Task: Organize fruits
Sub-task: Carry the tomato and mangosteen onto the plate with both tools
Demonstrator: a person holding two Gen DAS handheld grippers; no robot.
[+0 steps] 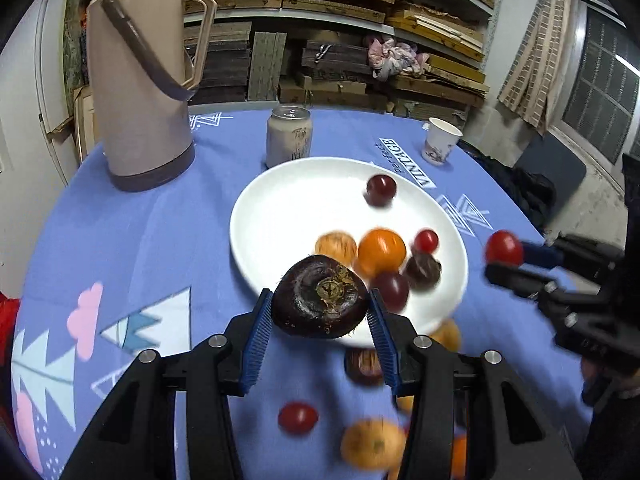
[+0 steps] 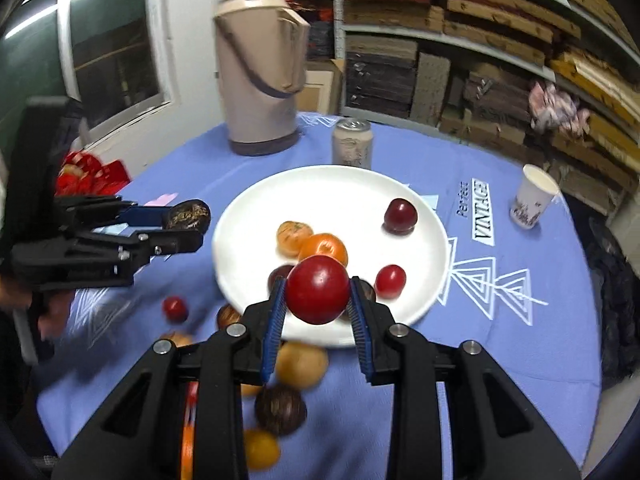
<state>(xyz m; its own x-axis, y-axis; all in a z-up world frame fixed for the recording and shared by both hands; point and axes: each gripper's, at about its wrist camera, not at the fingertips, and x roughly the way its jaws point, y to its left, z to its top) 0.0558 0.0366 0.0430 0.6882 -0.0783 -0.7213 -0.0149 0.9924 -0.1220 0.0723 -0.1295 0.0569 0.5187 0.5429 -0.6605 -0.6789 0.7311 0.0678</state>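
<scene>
A blue tablecloth carries a white plate of mixed fruit, with more fruit loose beside its near rim. Above that rim the left gripper clamps a dark chestnut, and the right gripper clamps a red plum.

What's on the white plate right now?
On the white plate: a dark plum, a mandarin, an orange and a red tomato. The right tongs and their red fruit cover other dark pieces.
</scene>
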